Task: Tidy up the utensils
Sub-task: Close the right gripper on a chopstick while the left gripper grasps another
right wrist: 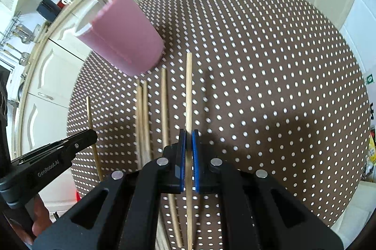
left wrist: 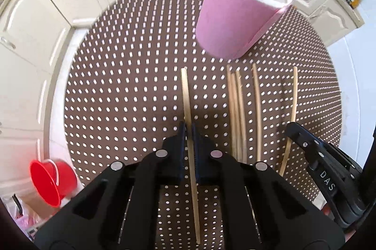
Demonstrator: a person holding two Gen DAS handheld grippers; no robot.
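You have a chopstick clamped in each gripper: left gripper point(left wrist: 188, 130) on one stick point(left wrist: 187, 97), right gripper point(right wrist: 188, 139) on another point(right wrist: 188, 90). The pink cup point(left wrist: 235, 17) at one o'clock already holds several; four loose chopsticks point(left wrist: 237, 113) remain on the pegboard table point(left wrist: 117, 85).

Left claw point(left wrist: 189, 132) at 6 o'clock is gripping one chopstick point(left wrist: 186, 95), pads pinching it. Right claw point(left wrist: 298, 132) at 4 o'clock is holding another stick point(left wrist: 293, 97). Four loose chopsticks point(left wrist: 239, 109) are lying between them on the dotted counter point(left wrist: 129, 76). Pink cup point(left wrist: 235, 15) with sticks is standing at 1 o'clock; red cup point(left wrist: 52, 181) at 8 o'clock.
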